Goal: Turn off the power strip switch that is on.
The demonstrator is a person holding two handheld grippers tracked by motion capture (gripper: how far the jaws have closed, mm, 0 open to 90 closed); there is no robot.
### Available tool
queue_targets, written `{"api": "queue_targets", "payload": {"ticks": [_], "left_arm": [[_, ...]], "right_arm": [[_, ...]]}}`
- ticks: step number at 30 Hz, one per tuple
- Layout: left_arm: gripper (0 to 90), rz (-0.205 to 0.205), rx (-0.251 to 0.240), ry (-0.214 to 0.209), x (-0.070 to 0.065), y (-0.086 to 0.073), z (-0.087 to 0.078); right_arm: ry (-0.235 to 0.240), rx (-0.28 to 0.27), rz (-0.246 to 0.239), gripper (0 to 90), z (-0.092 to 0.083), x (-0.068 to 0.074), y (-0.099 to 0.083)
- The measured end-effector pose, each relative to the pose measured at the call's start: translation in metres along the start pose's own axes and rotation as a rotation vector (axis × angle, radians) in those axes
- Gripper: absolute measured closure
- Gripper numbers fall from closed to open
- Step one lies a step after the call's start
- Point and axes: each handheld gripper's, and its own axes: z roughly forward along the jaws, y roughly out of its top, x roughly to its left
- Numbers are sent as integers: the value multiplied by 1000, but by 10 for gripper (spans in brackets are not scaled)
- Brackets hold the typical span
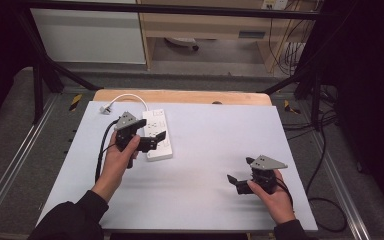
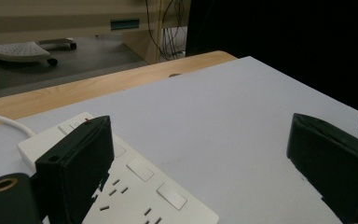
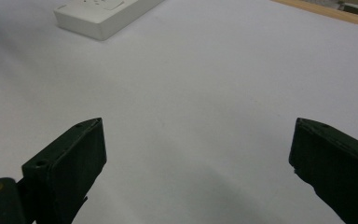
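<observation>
A white power strip (image 1: 158, 134) is lying lengthwise on the pale sheet (image 1: 205, 165) covering the wooden table (image 1: 180, 96), toward the far-left part of it, with its white cord (image 1: 130, 97) curving off behind it to a plug (image 1: 105, 108) resting near the sheet's back-left corner. The left gripper (image 1: 154, 134) is hovering right at the strip — its jaws are standing wide apart, and in the left gripper view one jaw is sitting over the strip's near-left edge while the other is hanging well off to the side above bare sheet, so nothing is being pinched between them. The strip's sockets and flat rocker switches (image 2: 140, 170) are showing face-up in that view. The right gripper (image 1: 240, 172) is waiting well apart from the strip, near the front-right of the sheet, held in the person's right hand (image 1: 275, 197); its jaws are also gaping open over bare sheet, with one end of the strip (image 3: 103, 14) sitting far off at the top of the right gripper view.
</observation>
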Motion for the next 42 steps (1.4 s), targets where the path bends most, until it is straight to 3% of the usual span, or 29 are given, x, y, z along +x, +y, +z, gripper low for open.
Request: {"api": "queue_targets", "payload": {"ticks": [19,42], "left_arm": [[68,-10,-24,-20,-7,-8,-27],[61,-51,-49,-6,-2,-35,-56]], "right_arm": [[1,-1,-1,44,1,0,0],[2,0,-3,44,1,0,0]]}}
